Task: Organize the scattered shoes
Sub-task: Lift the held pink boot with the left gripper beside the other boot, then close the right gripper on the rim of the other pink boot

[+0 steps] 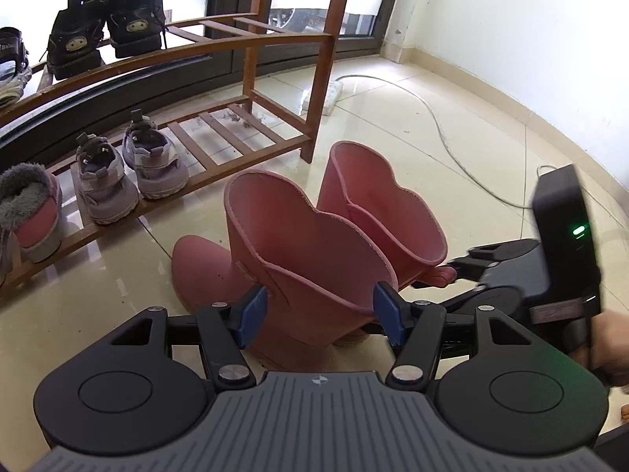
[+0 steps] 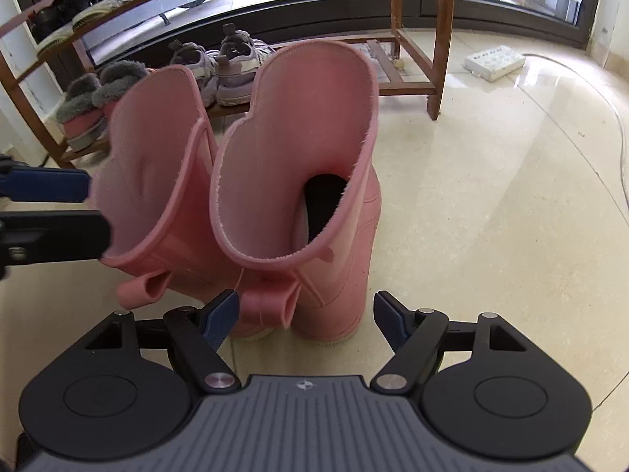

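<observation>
Two pink rubber boots stand upright side by side on the tiled floor in front of a wooden shoe rack (image 1: 251,45). In the left wrist view, my left gripper (image 1: 320,312) is open, its blue pads on either side of the near boot (image 1: 298,244); the second boot (image 1: 377,204) stands behind it. In the right wrist view, my right gripper (image 2: 304,320) is open, just behind the heel tab of the right boot (image 2: 310,181); the left boot (image 2: 157,173) stands beside it, with the left gripper's fingers (image 2: 47,185) at its rim.
The rack's lower shelf holds purple sneakers (image 1: 129,169) and fur-lined pink shoes (image 1: 31,212); its upper shelf holds black boots (image 1: 106,27). A white power strip (image 2: 493,63) and its cable (image 1: 444,133) lie on the floor to the right. A wall stands at the far right.
</observation>
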Available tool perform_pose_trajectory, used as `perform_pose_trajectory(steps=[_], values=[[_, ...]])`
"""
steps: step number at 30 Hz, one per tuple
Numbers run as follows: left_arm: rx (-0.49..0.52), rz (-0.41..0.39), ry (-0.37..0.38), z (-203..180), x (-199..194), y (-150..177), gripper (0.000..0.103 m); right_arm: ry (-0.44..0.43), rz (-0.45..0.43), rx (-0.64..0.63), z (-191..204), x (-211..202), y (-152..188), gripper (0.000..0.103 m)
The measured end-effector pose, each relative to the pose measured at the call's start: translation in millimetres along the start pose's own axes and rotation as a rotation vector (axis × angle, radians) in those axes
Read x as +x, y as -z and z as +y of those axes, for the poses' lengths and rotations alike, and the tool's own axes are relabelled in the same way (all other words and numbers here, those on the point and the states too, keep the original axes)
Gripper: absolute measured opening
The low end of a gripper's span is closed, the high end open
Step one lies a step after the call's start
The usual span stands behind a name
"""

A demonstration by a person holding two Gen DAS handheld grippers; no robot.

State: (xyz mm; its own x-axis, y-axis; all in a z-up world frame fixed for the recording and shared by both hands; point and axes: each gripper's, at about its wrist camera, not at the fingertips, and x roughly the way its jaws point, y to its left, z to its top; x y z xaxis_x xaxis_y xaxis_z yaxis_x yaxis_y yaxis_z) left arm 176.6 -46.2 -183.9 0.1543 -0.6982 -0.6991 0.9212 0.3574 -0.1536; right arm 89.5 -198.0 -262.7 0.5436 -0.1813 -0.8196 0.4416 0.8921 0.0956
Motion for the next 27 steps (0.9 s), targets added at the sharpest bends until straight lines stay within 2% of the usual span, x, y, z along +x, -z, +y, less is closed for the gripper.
perform_pose_trajectory(steps=[3,11,17,27], values=[[0.007,-0.003,-0.005,-2,-1,2,0.064,0.025,-0.018,0.007,2,10,4,0.081],[0.017,0.057,-0.02,-2,11,16,0.065,0.095,-0.078,0.014,10,26,12,0.081],[0.004,0.073,-0.029,-6,23,27,0.065,0.124,-0.089,0.033,0,27,14,0.075],[-0.034,0.071,-0.064,-16,48,39,0.065,0.156,-0.087,0.047,-21,23,13,0.075]])
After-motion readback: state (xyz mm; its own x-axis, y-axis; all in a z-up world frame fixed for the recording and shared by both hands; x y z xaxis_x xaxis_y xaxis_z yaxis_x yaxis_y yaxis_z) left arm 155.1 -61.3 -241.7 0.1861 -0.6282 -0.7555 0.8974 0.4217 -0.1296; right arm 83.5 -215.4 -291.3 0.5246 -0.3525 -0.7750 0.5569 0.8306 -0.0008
